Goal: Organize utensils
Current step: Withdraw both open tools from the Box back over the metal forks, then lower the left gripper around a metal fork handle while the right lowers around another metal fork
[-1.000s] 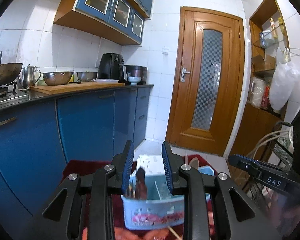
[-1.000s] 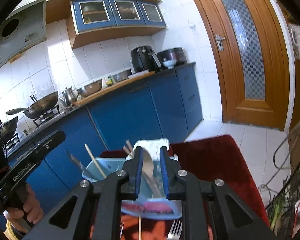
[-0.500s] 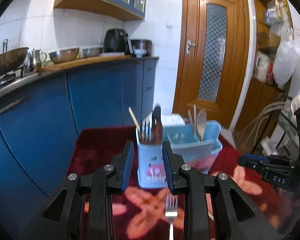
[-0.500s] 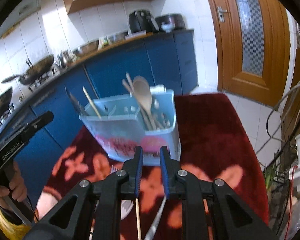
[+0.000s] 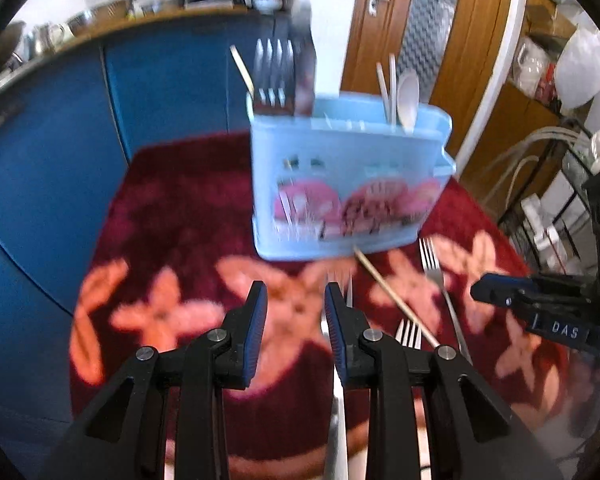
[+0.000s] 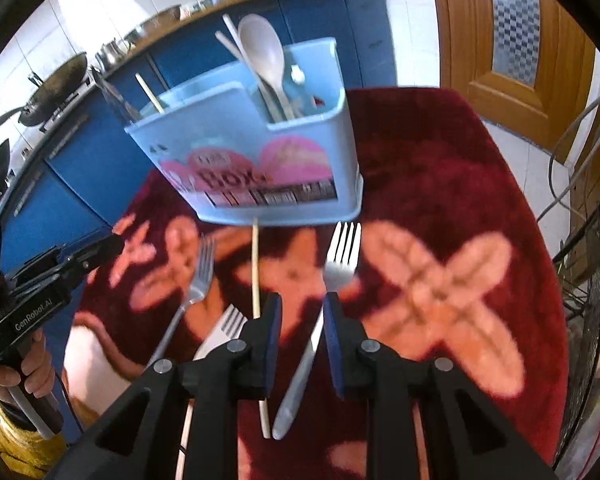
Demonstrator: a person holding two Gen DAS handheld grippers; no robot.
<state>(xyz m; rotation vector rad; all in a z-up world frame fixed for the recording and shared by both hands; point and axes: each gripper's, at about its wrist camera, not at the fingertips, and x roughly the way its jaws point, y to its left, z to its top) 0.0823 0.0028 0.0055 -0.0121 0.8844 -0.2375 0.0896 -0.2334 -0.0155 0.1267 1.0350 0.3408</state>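
My right tool [image 6: 298, 300] is opening, empty, above a silver metal fork [image 6: 332, 276] on the dark red flowered rug [image 6: 440, 184] before the pale blue plastic utensil caddy [image 6: 260, 160], while my left tool [image 5: 296, 292] hangs released, holding nothing.

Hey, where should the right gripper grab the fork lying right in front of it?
Grip the fork mid-handle, coming from above. It lies flat on the mat, handle running between the opening fingers of the right gripper, so closing across the slim handle should work.
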